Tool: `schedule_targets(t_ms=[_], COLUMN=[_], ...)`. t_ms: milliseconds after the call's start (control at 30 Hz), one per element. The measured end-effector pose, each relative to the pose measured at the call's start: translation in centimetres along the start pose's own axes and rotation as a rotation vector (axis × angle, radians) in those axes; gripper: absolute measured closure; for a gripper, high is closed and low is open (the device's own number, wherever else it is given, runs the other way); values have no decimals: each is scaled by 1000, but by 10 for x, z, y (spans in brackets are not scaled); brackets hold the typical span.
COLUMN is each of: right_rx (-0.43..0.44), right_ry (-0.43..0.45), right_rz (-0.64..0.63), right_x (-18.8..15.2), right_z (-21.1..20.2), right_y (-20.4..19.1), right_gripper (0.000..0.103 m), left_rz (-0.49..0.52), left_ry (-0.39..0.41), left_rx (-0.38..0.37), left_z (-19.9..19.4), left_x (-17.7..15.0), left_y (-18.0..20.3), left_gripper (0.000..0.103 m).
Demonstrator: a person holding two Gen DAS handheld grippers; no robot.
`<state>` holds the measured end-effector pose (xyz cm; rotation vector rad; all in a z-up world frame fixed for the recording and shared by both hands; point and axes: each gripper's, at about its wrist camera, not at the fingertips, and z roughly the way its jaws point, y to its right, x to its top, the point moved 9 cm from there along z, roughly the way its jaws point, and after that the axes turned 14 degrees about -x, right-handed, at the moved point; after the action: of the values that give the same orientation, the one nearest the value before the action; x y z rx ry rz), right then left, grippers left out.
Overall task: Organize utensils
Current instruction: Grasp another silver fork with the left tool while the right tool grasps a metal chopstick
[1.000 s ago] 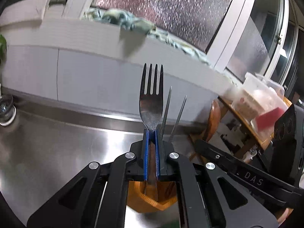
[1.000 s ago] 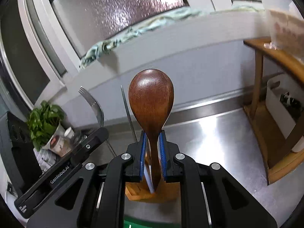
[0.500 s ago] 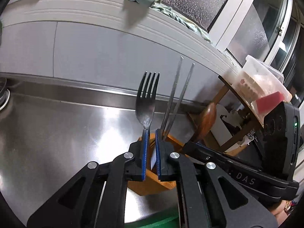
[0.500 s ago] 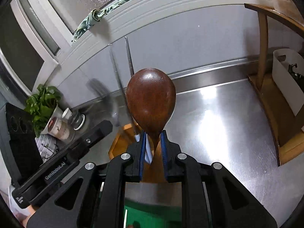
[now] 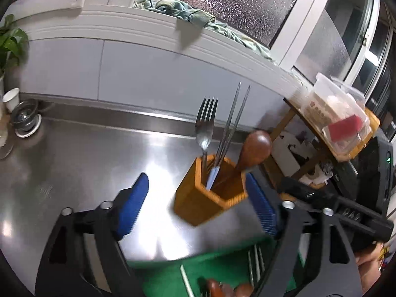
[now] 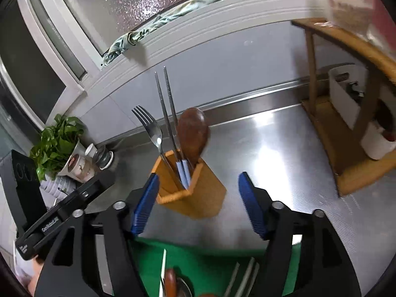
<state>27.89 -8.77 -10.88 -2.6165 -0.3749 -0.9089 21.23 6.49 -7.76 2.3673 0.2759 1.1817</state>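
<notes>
Left gripper (image 5: 198, 204) released, jaws just opened wide, nothing pinched; holder (image 5: 210, 193) sits between and beyond the blue pads (image 5: 135, 205), not touched. Right gripper (image 6: 198, 204) also released, jaws just opened, pads clear of the holder (image 6: 193, 193) ahead of them.

Holder at frame centre on the steel table (image 5: 74, 168), upright. In it: fork (image 5: 206, 126) tines up on the left, chopsticks (image 5: 234, 123) in the middle leaning slightly, wooden spoon (image 5: 255, 146) on the right, bowl up. Same order in the right view: fork (image 6: 149, 128), chopsticks (image 6: 167, 109), spoon (image 6: 193, 133).

Green mat (image 6: 198, 267) at bottom centre, with more utensils (image 6: 245, 277) lying on it, partly hidden by the gripper. Plant (image 6: 54, 141) at left. Wooden shelf (image 6: 346, 148) at right.
</notes>
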Motion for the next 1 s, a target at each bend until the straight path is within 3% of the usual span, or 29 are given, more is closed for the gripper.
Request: schedule_targets(t_ms=[100,200,533,800,867,933,967,1000], right_rx=[-44,-87,-55,-82,-100,-104,-101,-104], right_ry=[-29,-95,-342,-485,-516,-563,-588,-613], right_rz=[-41,-75,-95,-81,-69,-48,-36,-27], right_x=[-13,-32,-101,-145,-155,-166,-171,-177], right_z=[-15,-26,-50,-51,-46,-39,-36,-32], right_y=[7,15,23,31,35,38,39,40], right_gripper=[15,6,6,7,13,38,46,62], left_rz=[-16,-57,-180,-187,-194,-206,-215,-225], left_ry=[-41,-90,-287,-480,-523,-548,-558,-565], left_rx=[6,-5,19,44,48,48,48,44], left_z=[-13,-25,-50,-48,-45,-42,-41,-40], left_x=[-14,-30,-91,-149,-163,-172,-177,-181], left_y=[3,8,22,25,24,24,23,22], left_gripper=[11,8,8,8,8,9,14,24])
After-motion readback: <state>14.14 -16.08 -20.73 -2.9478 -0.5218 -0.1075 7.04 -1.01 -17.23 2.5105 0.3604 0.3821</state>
